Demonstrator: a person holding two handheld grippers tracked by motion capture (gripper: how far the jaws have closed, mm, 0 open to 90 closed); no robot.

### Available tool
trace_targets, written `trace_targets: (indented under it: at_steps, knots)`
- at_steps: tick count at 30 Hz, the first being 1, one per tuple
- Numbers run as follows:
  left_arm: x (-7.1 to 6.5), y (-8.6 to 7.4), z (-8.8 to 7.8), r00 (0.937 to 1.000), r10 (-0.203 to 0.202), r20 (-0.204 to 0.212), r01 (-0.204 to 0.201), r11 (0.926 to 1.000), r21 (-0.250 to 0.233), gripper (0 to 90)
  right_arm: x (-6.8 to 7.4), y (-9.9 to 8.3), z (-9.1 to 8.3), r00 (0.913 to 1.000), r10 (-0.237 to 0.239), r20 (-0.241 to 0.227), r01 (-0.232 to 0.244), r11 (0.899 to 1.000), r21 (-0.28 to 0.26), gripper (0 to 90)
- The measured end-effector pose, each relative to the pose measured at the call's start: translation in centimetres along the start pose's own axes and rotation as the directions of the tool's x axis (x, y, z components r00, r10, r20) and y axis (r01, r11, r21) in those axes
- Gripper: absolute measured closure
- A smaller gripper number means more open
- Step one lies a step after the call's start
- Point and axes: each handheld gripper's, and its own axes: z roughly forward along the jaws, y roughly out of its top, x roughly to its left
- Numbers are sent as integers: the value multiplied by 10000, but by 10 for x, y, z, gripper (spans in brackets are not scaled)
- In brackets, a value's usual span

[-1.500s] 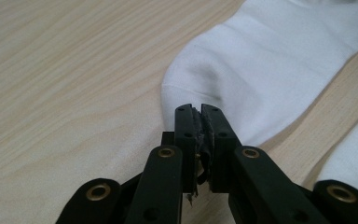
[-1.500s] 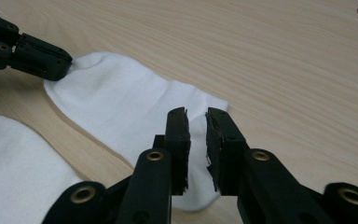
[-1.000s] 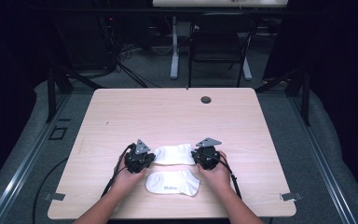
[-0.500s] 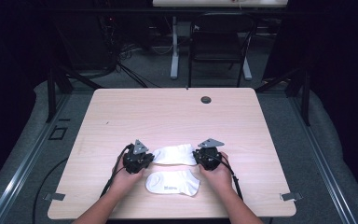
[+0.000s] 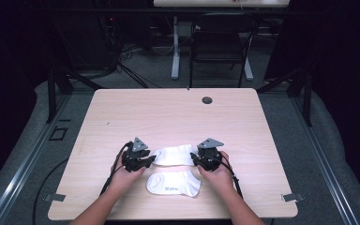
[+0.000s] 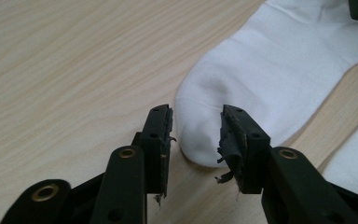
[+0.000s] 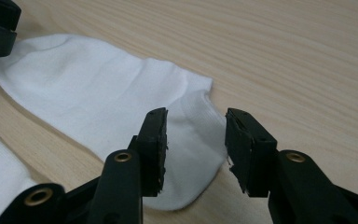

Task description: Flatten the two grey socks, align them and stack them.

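the far sock (image 5: 173, 155) lies flat on the table (image 5: 168, 112), stretched crosswise between the two hands, with the near sock (image 5: 174, 183) just in front of it, close but apart. the left gripper (image 6: 196, 135) sits at the toe end and the right gripper (image 7: 196, 140) at the cuff end. both have just been opening: each pair of jaws now stands parted with a bit of white cloth between them, the pads clear of it, so the sock is released and resting on the wood.

this looks like the laying-out step of pairing the socks. to finish it well, the person likely needs to open the jaws fully before lifting, since the worn, frayed left pad (image 6: 230, 144) could snag the knit and drag the toe. lifting both grippers straight up, together, should keep the sock flat and square to its mate.
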Motion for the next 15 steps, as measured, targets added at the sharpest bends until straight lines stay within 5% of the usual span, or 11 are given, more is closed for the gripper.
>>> trace_targets:
  at_steps: [6,15]
  knots:
    - [4,9,-3,9999,73,-124,-76,9997,-220,546,-4,2,-1,9993,215,-313,-202,9990,395,564]
    - [13,19,-4,9996,-8,-295,1,9997,-235,535,-7,19,-7,9993,-324,-175,334,9978,580,559]
